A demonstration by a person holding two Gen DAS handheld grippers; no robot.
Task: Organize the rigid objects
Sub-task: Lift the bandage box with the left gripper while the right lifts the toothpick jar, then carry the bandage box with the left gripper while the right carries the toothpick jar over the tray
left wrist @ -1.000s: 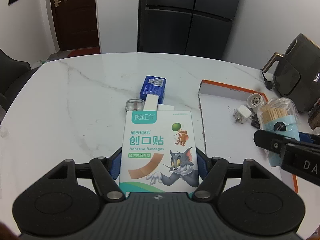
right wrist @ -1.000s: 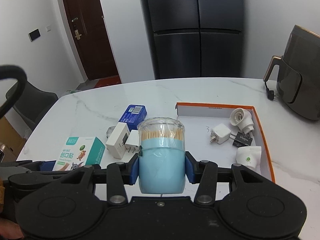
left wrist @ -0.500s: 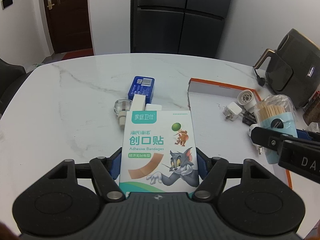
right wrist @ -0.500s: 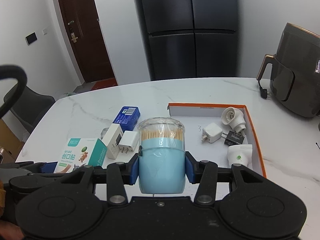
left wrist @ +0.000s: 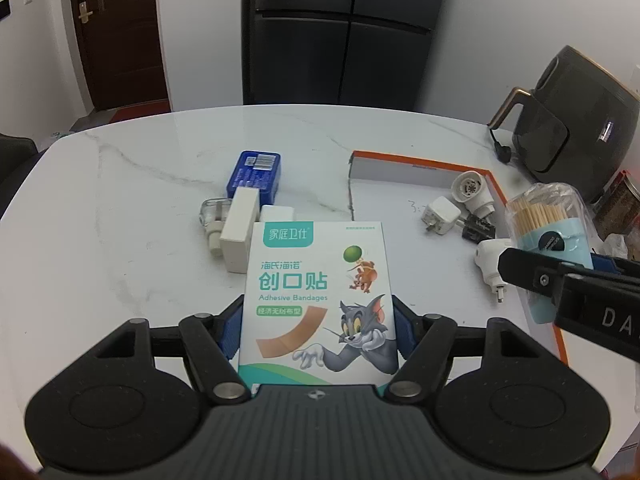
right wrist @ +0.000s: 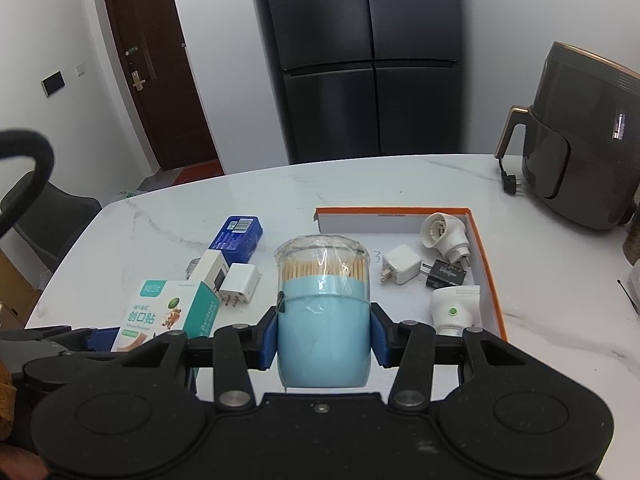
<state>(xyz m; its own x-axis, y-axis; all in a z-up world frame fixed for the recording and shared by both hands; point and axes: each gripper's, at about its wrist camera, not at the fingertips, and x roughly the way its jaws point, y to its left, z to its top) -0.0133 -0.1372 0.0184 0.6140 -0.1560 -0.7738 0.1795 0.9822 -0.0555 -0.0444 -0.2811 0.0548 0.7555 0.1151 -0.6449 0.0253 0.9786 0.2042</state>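
Left wrist view shows the left tool (left wrist: pixel 318 324) clamped on a box of adhesive bandages (left wrist: pixel 316 300), held above the desk (left wrist: pixel 120 240) to the left of the orange-rimmed tray (left wrist: pixel 416 160). In the right wrist view the right tool (right wrist: pixel 323 338) grips a blue toothpick jar (right wrist: pixel 323 320) by its lower body, upright, above the tray's left edge. The tray already holds a white charger (right wrist: pixel 400 269), a lamp socket adapter (right wrist: pixel 444 236), a small black adapter (right wrist: pixel 448 274) and a white plug-in unit (right wrist: pixel 454 308). A blue tin (right wrist: pixel 238 238) and several white plugs (right wrist: pixel 240 286) lie on the desk left of the tray. The step in hand looks like carrying both items to the tray. Next, each tool would need to lower its load onto a bare patch of the tray floor, clear of the chargers, before letting go.
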